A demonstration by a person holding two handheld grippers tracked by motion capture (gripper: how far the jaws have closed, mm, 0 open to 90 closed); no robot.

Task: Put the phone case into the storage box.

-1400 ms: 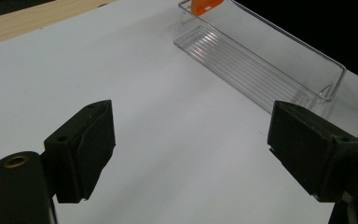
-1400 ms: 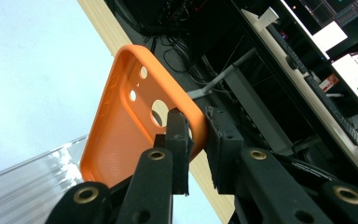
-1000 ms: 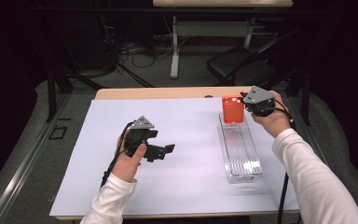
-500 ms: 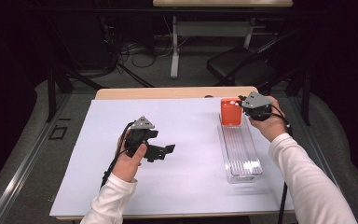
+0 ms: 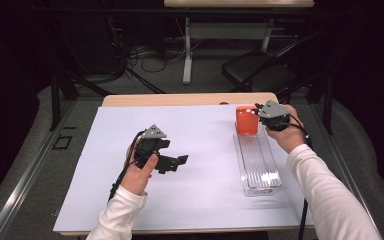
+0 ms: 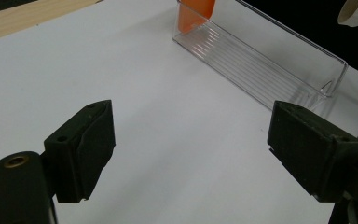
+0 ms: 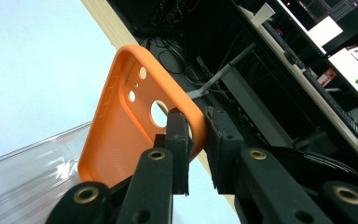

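Right gripper (image 5: 260, 114): upper right of the high view, held in the person's right hand at the far end of the clear tray; its jaws are clenched on the edge of the orange phone case.
Right gripper, own view (image 7: 196, 140): the two black jaws rise from the bottom centre and pinch the case's rim between them.
Orange phone case (image 5: 246, 119): stands upright at the far end of the tray, right of centre in the high view; in the right gripper view (image 7: 135, 121) it tilts across the middle, its inner side with the camera holes facing the lens.
Clear tray (image 5: 258, 162): a long ribbed transparent trough on the white sheet, running from the case toward the lower right of the high view; it shows in the upper right of the left gripper view (image 6: 270, 60).
Left gripper (image 5: 177, 161): centre left of the high view, in the person's left hand, above the white sheet, well apart from the tray.
Left gripper, own view (image 6: 191, 158): jaws released, standing wide at the lower left and lower right with bare sheet between them.
White sheet (image 5: 195, 150): covers most of the wooden table (image 5: 180, 99), whose far edge shows above it.
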